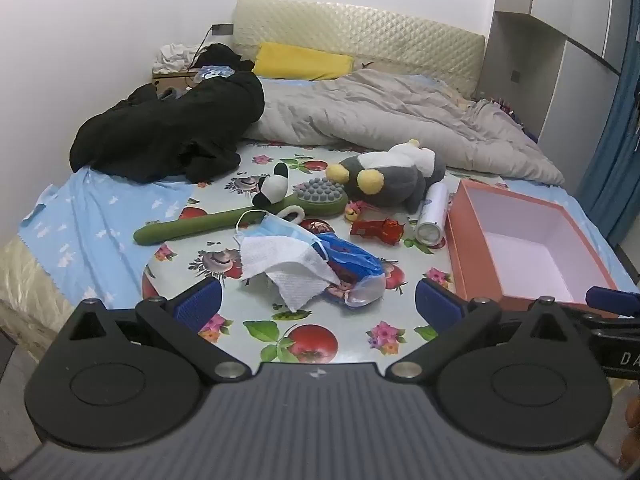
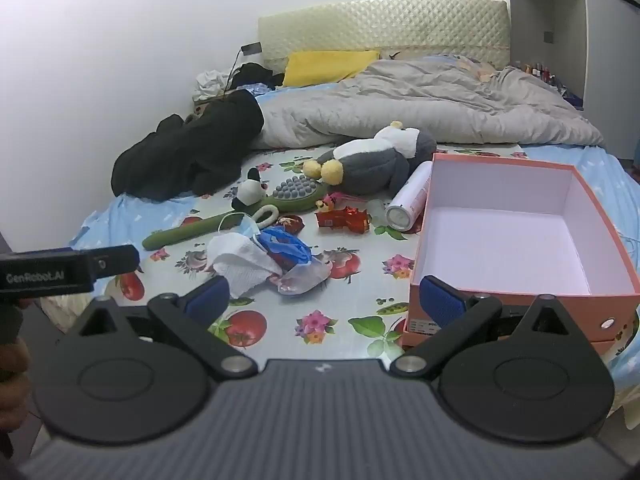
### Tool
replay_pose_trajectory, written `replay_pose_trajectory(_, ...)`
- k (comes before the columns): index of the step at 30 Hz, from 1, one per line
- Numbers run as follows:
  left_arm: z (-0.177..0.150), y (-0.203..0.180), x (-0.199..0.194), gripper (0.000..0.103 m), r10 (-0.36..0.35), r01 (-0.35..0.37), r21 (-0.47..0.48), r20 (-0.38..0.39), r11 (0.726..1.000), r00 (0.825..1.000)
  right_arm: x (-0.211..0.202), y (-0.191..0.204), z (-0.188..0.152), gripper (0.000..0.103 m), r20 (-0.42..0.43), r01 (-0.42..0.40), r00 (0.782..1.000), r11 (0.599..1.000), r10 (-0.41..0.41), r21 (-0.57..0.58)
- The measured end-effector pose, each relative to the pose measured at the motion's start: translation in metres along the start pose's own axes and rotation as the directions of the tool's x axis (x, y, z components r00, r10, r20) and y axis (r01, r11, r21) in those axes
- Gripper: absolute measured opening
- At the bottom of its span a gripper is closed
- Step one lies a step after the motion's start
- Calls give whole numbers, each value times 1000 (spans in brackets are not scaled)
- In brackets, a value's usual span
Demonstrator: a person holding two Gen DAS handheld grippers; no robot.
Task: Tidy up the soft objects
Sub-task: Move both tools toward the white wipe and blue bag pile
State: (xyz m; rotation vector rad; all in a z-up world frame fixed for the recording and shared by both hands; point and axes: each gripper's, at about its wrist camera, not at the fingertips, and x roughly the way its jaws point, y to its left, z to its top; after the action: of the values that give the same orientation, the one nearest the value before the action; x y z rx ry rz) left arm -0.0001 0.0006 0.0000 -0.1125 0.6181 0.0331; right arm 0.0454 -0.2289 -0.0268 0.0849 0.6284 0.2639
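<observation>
1. We see a plain white wall (image 1: pixel 100 20) behind and to the left of the bed.
2. A cream quilted headboard (image 1: pixel 360 36) stands against that wall.
3. A yellow pillow (image 1: pixel 302 62) leans at its foot, beside a rumpled grey duvet (image 1: pixel 380 120).
4. A light blue sheet (image 1: pixel 92 216) covers the mattress, with a fruit-and-flower printed cloth (image 1: pixel 320 344) spread over it.
5. Grey built-in cabinets (image 1: pixel 560 60) rise on the right, next to a blue curtain (image 1: pixel 616 128).
6. The light is even and soft.
</observation>
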Motion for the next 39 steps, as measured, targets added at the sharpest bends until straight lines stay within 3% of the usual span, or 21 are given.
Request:
replay_pose_trajectory(15,-4,-4,0,103,-5,5,-2,-30,1000,1000,-13,-6,13,103,0,26,1000,1000,-26,7)
replay_pose_trajectory(19,7,-3,0,103,-3,3,6,-45,1000,999,-16,-5,19,103,0,82,997,997,-82,-7)
replay_pose_trajectory(30,15,7,10,103,40,-39,15,-73,999,997,-10,-4,37,103,-98,86,992,996,-84,15)
replay_pose_trajectory(39,21,15,22,103,80,-77,28,-96,997,992,-17,5,56,103,-158,61,985,994,-75,-95)
